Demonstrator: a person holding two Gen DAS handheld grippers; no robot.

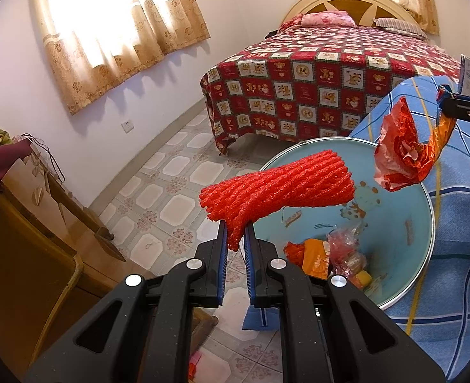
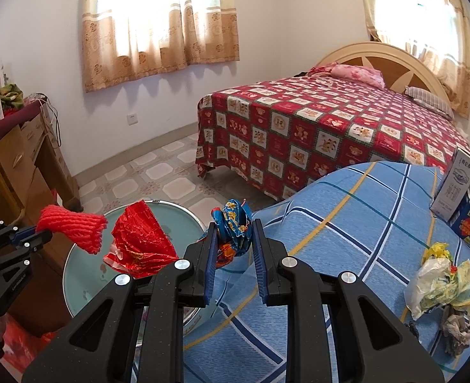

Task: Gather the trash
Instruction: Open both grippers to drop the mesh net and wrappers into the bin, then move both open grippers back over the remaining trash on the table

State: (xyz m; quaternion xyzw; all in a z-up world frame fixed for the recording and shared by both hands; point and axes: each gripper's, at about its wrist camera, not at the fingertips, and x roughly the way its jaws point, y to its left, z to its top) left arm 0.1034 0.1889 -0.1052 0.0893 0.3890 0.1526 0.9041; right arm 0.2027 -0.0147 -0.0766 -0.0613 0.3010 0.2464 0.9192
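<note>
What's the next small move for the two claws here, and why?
Probably open the left claw first. It is shut on the red foam net, which already hangs over the open blue bin with trash at its bottom, so it should drop in. The right claw is shut on a crumpled foil wrapper near the rim and may need to shift inward.

Red foam net sleeve (image 1: pixel 276 185) and crumpled red foil wrapper (image 1: pixel 404 156) held above blue bin (image 1: pixel 423 223).
</note>
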